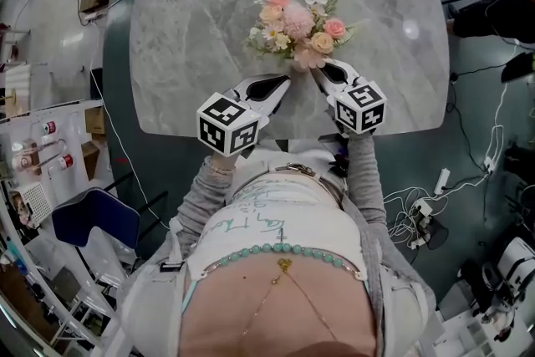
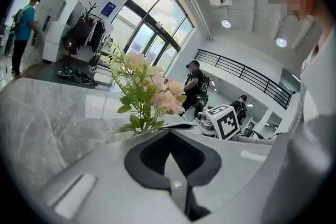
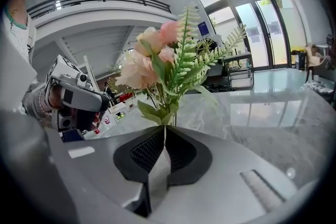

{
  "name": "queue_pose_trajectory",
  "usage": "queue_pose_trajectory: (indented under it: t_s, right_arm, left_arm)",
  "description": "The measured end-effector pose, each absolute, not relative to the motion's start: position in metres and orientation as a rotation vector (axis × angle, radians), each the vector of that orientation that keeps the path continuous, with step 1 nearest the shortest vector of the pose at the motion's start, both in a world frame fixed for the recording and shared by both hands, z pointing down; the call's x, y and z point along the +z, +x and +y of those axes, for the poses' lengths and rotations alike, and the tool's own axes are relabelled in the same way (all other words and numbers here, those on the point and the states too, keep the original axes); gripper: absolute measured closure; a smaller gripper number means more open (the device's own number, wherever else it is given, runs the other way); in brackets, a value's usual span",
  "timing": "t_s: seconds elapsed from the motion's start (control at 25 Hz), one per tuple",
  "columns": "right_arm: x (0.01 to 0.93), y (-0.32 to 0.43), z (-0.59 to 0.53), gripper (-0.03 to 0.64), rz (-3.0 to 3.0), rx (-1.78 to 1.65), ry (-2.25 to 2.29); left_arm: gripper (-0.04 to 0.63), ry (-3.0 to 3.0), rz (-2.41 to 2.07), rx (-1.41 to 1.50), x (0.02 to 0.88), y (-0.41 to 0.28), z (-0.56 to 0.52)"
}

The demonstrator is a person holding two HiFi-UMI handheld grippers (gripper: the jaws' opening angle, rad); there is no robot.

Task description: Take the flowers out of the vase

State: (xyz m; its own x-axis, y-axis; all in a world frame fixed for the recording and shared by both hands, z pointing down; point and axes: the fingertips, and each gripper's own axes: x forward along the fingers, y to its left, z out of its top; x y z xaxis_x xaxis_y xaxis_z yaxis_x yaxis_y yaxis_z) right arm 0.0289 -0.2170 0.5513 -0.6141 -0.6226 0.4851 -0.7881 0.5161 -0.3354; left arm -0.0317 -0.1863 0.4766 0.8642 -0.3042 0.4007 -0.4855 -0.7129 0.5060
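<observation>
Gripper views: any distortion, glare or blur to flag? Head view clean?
Left gripper view: fisheye bend, dark corners, windows blown out, flowers slightly washed out. Right gripper view: same bend, window reflections on the table, flowers sharp. Head view: evenly lit, one lamp glare spot on the table.

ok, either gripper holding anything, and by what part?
The right gripper is shut on the flowers, pinching the stems just under the lowest leaves. The left gripper is shut on nothing.
</observation>
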Motion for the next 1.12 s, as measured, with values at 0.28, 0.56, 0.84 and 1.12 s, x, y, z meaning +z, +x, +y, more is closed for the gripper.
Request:
queue_pose_trajectory:
  t_s: [0.28,0.56,0.84,1.12]
  right_arm:
    - [0.552,0.027,-0.223,0.474,-2.529,0.775,1.160]
    - [0.552,0.020,-0.232,0.357,-2.606,0.765,1.118]
    - [0.550,0.012,-0.240,0.324,-2.687,0.756,1.041]
    - [0.543,0.004,-0.248,0.328,-2.740,0.730,0.984]
  left_arm:
    - [0.594,2.394,-0.591,0.382,0.479,-0.035,-0.183]
    - [0.594,2.376,-0.633,0.370,0.481,-0.042,-0.182]
    - [0.594,2.344,-0.697,0.366,0.486,-0.053,-0.185]
    - [0.594,2.321,-0.730,0.360,0.488,-0.058,-0.187]
